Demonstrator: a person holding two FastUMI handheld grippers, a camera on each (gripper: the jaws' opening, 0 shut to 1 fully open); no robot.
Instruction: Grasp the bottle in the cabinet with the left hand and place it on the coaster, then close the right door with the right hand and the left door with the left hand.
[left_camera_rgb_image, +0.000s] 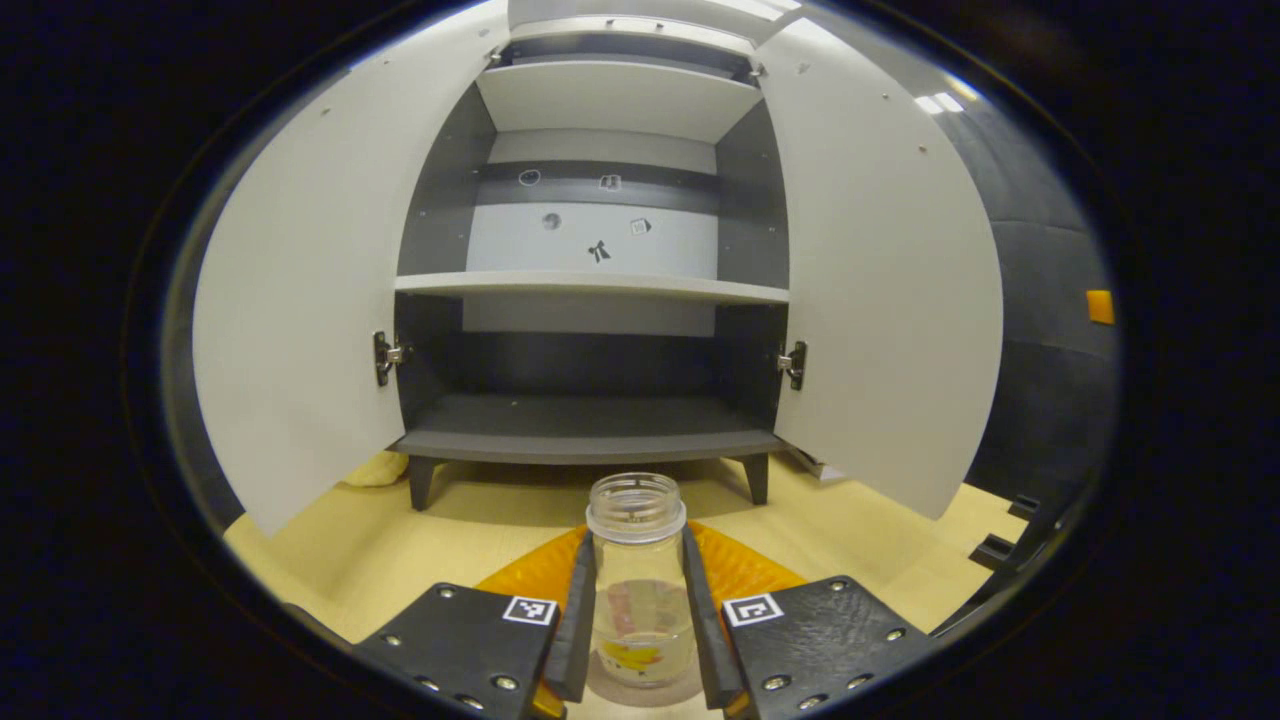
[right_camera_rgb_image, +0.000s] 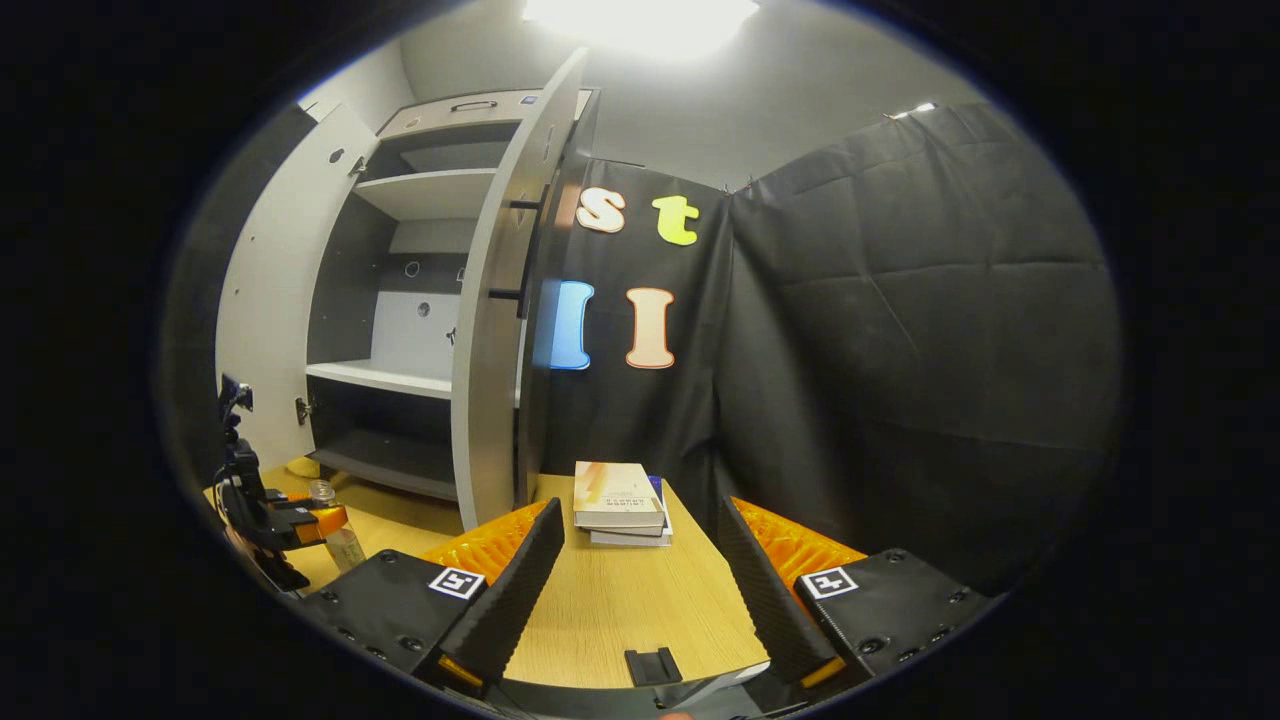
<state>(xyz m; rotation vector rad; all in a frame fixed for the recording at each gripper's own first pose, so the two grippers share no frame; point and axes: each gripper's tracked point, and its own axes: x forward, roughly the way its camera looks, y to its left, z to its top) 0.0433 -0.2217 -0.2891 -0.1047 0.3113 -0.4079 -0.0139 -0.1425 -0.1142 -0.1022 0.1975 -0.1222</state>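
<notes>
Now, clamped tight in the left tool (left_camera_rgb_image: 638, 548): the small clear glass bottle (left_camera_rgb_image: 640, 600), just in front of the tall grey cabinet (left_camera_rgb_image: 590, 430). Set straight down on what looks like the pale round coaster (left_camera_rgb_image: 640, 693), upright, then open slowly. Right tool (right_camera_rgb_image: 640, 512) wide apart, empty.
</notes>
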